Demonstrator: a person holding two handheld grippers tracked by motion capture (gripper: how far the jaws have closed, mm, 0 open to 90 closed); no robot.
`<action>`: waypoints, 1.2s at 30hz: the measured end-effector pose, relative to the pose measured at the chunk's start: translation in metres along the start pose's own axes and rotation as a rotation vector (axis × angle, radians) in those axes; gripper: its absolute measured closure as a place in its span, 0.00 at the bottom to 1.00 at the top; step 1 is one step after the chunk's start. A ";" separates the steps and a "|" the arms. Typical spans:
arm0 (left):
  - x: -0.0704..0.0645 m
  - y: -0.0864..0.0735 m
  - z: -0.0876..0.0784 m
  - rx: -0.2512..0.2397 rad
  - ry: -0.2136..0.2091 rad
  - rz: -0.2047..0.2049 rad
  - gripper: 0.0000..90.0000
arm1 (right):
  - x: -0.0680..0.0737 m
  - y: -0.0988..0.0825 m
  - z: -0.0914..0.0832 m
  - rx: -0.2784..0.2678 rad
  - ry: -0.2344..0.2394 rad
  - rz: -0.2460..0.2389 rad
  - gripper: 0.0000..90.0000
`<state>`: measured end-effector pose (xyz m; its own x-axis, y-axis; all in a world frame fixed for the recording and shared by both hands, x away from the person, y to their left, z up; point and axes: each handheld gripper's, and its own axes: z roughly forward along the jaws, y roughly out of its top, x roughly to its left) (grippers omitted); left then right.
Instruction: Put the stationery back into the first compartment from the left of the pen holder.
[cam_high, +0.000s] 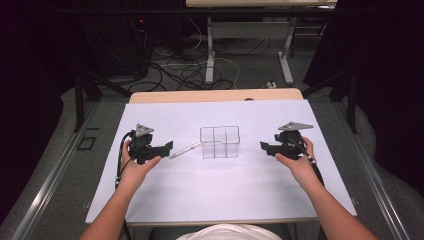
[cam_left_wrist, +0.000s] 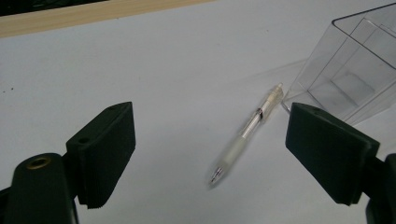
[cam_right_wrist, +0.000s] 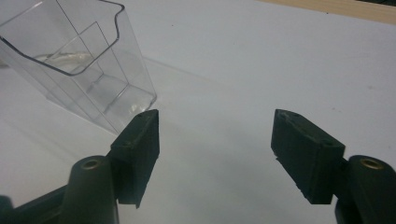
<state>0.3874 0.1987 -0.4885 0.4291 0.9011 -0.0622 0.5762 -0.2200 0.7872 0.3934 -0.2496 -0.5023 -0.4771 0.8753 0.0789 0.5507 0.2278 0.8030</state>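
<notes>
- A clear plastic pen with a frosted white grip (cam_left_wrist: 246, 134) lies flat on the white sheet covering the table (cam_high: 165, 190), left of centre in the high view.
- The pen's back end lies just beside the lower left corner of a clear plastic organiser box with inner dividers (cam_high: 220, 142); whether the two touch cannot be told.
- The box stands upright near the middle of the sheet, between the two grippers.
- The left gripper (cam_high: 168, 145), black with a grey three-cornered plate on top, is held in the person's left hand (cam_high: 136, 165), with its jaws pointing toward the pen.
- In the left gripper view its jaws stand wide apart and released, with the pen lying on the sheet beyond and between them, gripped by neither.
- The right gripper (cam_high: 263, 146) is held in the right hand (cam_high: 296, 164), well to the right of the box and pointing toward it.
- In the right gripper view its jaws are spread and grasp nothing; the box's lower corner (cam_right_wrist: 93, 79) shows just behind the left jaw.
</notes>
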 end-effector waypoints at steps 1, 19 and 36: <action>0.000 0.002 0.000 0.007 0.001 0.014 0.18 | -0.001 -0.001 0.001 0.007 -0.003 -0.012 0.35; -0.015 0.026 0.036 0.140 -0.042 0.216 0.40 | -0.009 -0.003 0.001 0.056 -0.058 -0.026 0.20; -0.025 0.023 0.063 0.251 -0.074 0.361 0.46 | -0.007 -0.006 0.006 0.069 -0.066 -0.047 0.04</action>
<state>0.4340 0.1473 -0.5077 0.6775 0.7224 0.1384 0.5269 -0.6079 0.5940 0.3974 -0.2551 -0.5110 -0.4582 0.8888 0.0012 0.5757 0.2957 0.7623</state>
